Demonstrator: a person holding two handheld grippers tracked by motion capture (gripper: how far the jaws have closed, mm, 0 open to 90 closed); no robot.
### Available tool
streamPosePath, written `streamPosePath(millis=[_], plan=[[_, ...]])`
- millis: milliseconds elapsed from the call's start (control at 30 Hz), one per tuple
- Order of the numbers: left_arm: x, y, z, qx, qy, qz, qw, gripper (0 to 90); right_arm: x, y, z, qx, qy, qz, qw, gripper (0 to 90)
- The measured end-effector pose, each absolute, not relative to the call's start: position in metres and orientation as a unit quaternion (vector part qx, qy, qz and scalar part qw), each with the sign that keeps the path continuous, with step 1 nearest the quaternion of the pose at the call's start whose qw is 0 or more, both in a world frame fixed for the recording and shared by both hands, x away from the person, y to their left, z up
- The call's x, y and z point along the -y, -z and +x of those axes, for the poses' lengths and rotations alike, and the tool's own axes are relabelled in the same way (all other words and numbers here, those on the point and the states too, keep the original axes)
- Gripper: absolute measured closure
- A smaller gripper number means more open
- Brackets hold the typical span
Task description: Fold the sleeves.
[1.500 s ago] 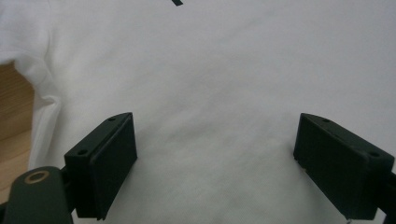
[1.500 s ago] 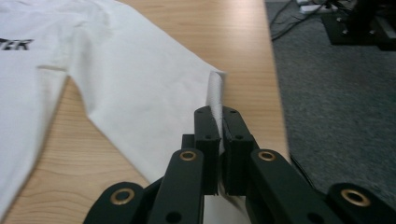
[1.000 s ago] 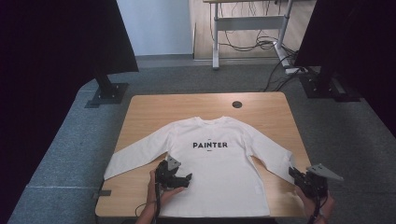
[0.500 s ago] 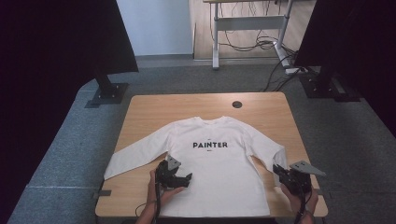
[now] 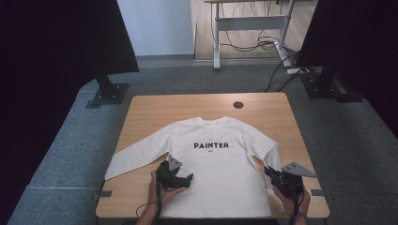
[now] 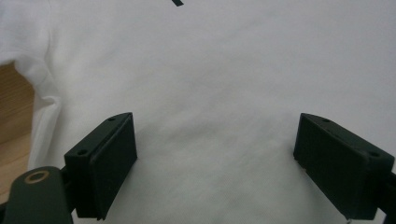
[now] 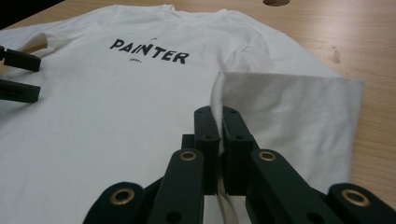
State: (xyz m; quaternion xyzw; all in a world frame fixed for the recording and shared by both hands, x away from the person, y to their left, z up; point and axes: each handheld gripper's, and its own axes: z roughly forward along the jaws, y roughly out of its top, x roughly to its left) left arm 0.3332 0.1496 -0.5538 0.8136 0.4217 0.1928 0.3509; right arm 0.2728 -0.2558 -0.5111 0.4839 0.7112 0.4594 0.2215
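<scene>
While the white shirt (image 5: 220, 164) lies flat on the desk (image 5: 150, 112), right gripper (image 7: 218, 122) fingers pinch its sleeve cuff (image 7: 289, 93) at lower right; left gripper (image 6: 215, 154) fingers spread over the fabric.

Shirt partly out of view

The small print around "PAINTER" on the white shirt (image 5: 211, 159) was unreadable; the hem (image 5: 216, 213) ran behind both forearms.

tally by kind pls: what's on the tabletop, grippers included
White long-sleeve shirt: 1
Grippers: 2, the left gripper open over the shirt body, the right gripper shut on the sleeve
Total: 3
</scene>
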Motion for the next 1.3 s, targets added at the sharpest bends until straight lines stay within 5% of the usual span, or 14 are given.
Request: streamPosePath(millis=[1300], plan=[[-0.150,0.554,0.335,-0.419,-0.192,0.815,0.351,12.6,0.218,0.504,0.280,-0.736,-0.483,0.429,0.202,86.5]])
